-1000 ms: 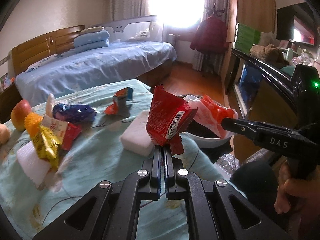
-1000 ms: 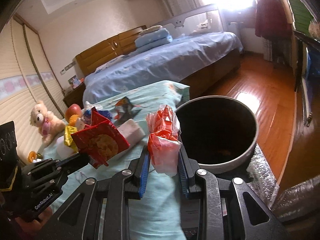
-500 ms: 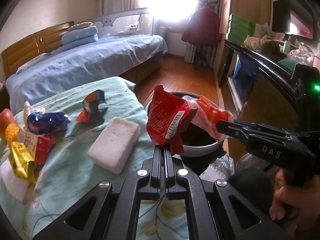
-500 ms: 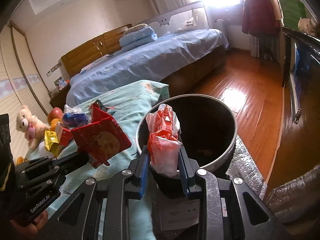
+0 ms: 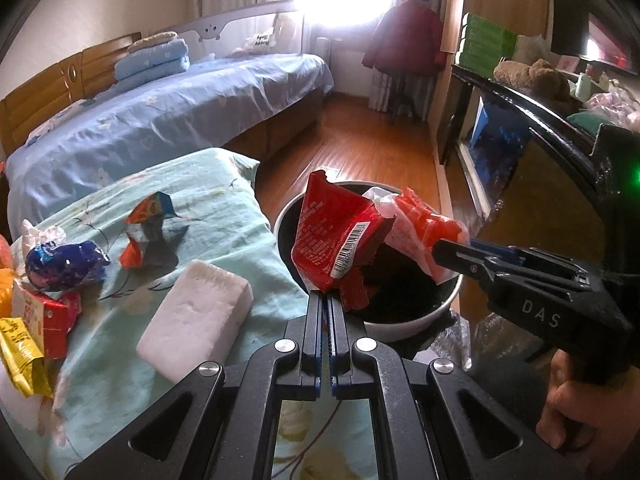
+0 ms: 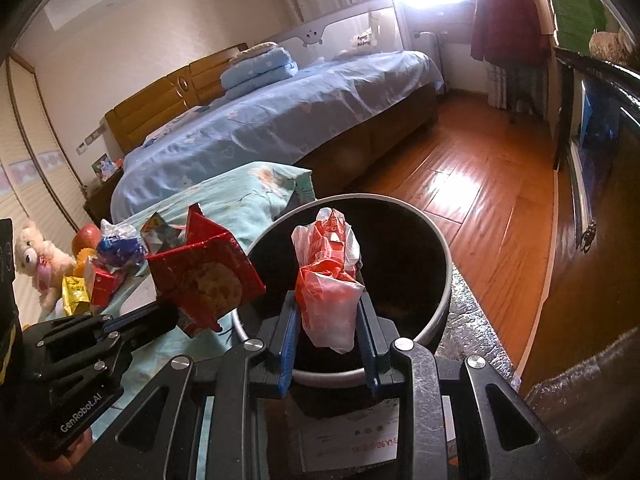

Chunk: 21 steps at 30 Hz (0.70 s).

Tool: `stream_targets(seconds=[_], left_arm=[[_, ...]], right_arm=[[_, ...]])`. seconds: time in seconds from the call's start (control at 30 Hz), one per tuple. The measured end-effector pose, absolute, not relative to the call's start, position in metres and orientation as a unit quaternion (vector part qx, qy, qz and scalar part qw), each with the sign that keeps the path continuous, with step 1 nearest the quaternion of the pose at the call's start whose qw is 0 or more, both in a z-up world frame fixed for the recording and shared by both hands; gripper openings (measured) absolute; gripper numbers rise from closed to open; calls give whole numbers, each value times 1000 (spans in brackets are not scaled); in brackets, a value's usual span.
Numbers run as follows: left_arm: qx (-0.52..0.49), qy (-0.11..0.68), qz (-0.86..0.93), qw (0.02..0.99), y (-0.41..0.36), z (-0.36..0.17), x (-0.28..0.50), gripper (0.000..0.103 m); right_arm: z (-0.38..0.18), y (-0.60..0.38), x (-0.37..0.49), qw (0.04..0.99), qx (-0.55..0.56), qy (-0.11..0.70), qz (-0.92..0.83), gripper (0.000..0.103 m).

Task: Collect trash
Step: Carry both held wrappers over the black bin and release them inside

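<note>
My left gripper (image 5: 327, 300) is shut on a red snack wrapper (image 5: 334, 240) and holds it over the near rim of a round trash bin (image 5: 412, 320) with a dark inside. In the right wrist view the same wrapper (image 6: 204, 276) hangs at the bin's left rim (image 6: 436, 236). My right gripper (image 6: 328, 312) is shut on a crumpled red and white plastic bag (image 6: 330, 276), held over the bin's opening. In the left wrist view that bag (image 5: 416, 228) sits beside the wrapper, above the bin.
On the light green tablecloth (image 5: 224, 208) lie a white sponge block (image 5: 196, 316), a blue wrapper (image 5: 64, 264), an orange and blue wrapper (image 5: 148, 216), and red and yellow packets (image 5: 36, 320). A bed (image 5: 160, 120) stands behind. A dark cabinet (image 5: 520, 128) runs along the right.
Both grippers have moved right, away from the table and over the trash bin, each still holding its piece of trash. The bin now sits directly below them.
</note>
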<state>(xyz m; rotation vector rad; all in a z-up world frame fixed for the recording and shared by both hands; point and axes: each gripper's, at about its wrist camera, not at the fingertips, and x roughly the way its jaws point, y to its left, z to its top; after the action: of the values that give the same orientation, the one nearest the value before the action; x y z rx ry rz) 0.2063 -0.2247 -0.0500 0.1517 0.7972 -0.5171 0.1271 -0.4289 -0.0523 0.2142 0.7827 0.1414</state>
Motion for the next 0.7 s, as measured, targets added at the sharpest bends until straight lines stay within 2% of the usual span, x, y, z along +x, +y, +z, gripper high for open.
stream_targets(seconds=[0.7], left_arm=[[74, 403, -243, 879, -253, -57, 238, 3]], right_arm=[[-61, -452, 160, 905, 124, 402, 63, 30]])
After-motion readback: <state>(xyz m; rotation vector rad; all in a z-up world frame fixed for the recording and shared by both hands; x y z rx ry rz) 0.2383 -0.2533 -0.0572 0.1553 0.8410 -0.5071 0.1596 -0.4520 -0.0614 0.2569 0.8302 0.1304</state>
